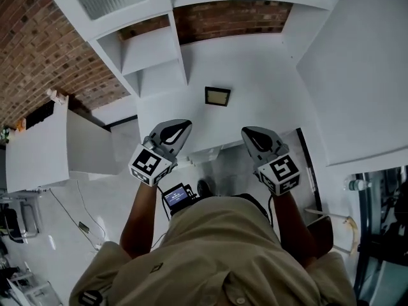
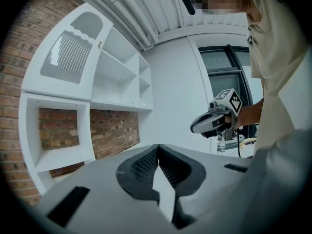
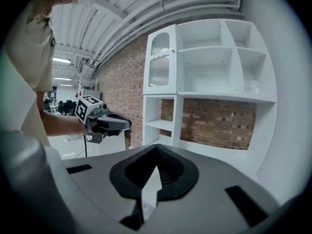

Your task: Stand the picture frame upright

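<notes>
**Head view: frame [image 1: 217, 96] on worktop [image 1: 255, 69], stage unclear**

Sits well ahead of left tool [image 1: 173, 131] and right tool [image 1: 256, 137], touching neither. Shows a dark border round a tan centre, small and rectangular. Cannot be judged flat or already upright from this steep angle, so fits either a job pending or one finished. Holds nothing in either tool, jaws of both pressed together.

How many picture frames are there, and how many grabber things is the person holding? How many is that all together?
picture frame: 1
grippers: 2, the left gripper and the right gripper
Total: 3
</notes>
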Demonstrator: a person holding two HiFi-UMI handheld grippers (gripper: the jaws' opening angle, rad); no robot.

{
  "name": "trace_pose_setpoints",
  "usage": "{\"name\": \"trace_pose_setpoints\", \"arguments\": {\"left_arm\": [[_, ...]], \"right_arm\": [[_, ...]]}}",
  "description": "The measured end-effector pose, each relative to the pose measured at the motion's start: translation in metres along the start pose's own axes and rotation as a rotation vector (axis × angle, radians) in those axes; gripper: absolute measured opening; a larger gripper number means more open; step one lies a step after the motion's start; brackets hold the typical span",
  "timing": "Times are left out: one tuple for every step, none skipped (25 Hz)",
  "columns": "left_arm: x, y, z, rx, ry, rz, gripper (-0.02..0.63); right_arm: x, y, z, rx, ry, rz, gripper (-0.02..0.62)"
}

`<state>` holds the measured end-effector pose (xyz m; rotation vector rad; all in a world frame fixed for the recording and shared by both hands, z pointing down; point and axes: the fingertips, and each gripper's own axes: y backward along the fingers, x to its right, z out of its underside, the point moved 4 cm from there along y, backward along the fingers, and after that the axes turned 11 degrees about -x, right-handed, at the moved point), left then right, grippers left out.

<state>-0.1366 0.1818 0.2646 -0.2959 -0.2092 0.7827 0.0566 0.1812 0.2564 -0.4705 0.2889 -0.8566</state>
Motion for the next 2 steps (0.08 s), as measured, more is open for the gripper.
{"name": "trace_pose_setpoints", "arguments": {"left_arm": [[0.0059, 0.0046, -0.0009, -0.002, 0.0, -0.003, 0.011], [0.0119, 0.0093, -0.0019, -0.003, 0.0, -0.007, 0.011]], "right_arm": [[-0.0055, 0.0059, 0.0005, 0.005, 0.0, -0.007, 0.003], [-0.011, 0.0118, 0.001, 0.009, 0.0, -0.013, 0.003]]}}
